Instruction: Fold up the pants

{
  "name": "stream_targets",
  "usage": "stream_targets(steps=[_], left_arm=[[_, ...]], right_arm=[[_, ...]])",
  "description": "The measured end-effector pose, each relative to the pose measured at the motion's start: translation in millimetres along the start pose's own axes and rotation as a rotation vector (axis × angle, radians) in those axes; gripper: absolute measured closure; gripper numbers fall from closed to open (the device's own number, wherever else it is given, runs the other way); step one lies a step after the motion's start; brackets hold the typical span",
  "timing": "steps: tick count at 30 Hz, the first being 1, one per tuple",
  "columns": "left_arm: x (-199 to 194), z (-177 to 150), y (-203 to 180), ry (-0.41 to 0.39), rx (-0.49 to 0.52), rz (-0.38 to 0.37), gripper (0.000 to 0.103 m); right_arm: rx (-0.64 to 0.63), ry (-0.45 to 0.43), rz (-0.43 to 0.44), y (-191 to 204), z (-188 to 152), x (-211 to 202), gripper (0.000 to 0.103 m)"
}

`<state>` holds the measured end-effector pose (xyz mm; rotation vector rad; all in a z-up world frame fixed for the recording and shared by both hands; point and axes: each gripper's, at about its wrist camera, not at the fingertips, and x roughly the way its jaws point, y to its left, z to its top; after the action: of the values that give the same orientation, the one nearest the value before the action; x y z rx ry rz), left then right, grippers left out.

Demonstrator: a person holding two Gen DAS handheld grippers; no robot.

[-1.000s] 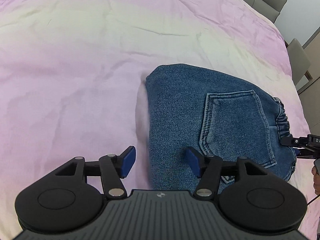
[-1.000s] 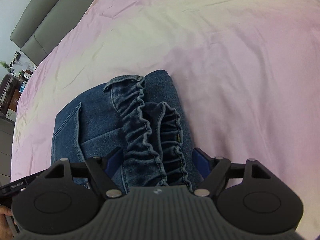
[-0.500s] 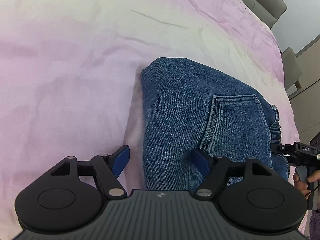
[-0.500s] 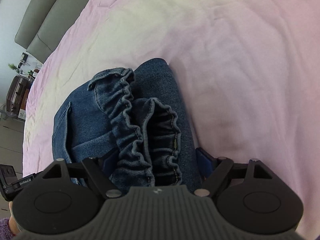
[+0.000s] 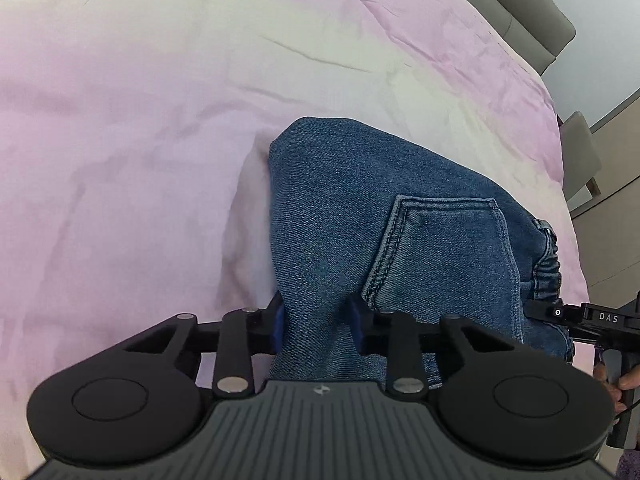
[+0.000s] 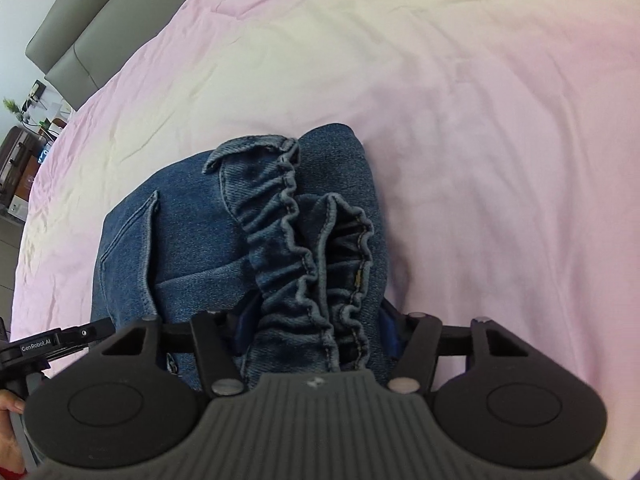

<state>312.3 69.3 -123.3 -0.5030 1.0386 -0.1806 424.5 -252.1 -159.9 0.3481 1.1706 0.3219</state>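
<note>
Left gripper (image 5: pixel 318 322) is closing w/ its blue pads pressing a fold of the jeans (image 5: pixel 360 216), which lie bunched on the pink sheet (image 5: pixel 120 120) near its front edge. Right gripper (image 6: pixel 316 326) is closing too, clamping the jeans' ruffled waistband (image 6: pixel 304 248).

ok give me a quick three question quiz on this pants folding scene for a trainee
1. True or false: the jeans lie on a pink bedsheet.
2. Which part of the jeans sits between the right gripper jaws? A) the gathered waistband B) a leg hem C) nothing
3. Fill in: the stitched patch seen past the left gripper is a back ____.

Key:
1. true
2. A
3. pocket
</note>
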Motion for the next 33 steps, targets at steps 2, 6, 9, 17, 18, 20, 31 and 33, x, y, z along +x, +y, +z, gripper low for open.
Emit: stream_targets(steps=[2, 6, 9, 17, 18, 20, 31, 33], left_arm=[[-8.5, 0.0, -3.4, -0.013, -0.003, -0.002, 0.075], [-30.0, 2.0, -8.7, -0.019, 0.025, -0.013, 0.08], [-52.8, 0.5, -8.0, -0.03, 0.048, -0.012, 0.08], [-144.9, -2.9, 21.5, -0.096, 0.089, 0.039, 0.08], [-157.1, -2.7, 28.0, -0.104, 0.09, 0.049, 0.08], [-185.4, -1.4, 43.8, -0.126, 0.093, 0.083, 0.08], [-279.1, 11.7, 145.3, -0.151, 0.089, 0.266, 0.08], [-280.4, 16.2, 161.7, -0.134, 0.092, 0.292, 0.08]], right_arm=[[-0.015, -0.014, -0.009, 10.4, -1.1, -11.4, 0.053], [-0.055, -0.036, -0.029, 36.3, -3.6, -42.0, 0.057], [-0.077, -0.04, -0.025, 57.1, -8.6, -64.2, 0.058], [-0.126, -0.053, 0.044, 134.2, -38.1, -100.6, 0.059], [-0.133, -0.053, 0.059, 149.3, -41.8, -101.2, 0.059], [-0.144, -0.055, 0.09, 173.1, -51.0, -100.7, 0.059], [-0.148, -0.019, 0.267, 316.1, -117.1, -50.1, 0.059], [-0.142, -0.004, 0.281, 333.6, -127.6, -33.4, 0.06]])
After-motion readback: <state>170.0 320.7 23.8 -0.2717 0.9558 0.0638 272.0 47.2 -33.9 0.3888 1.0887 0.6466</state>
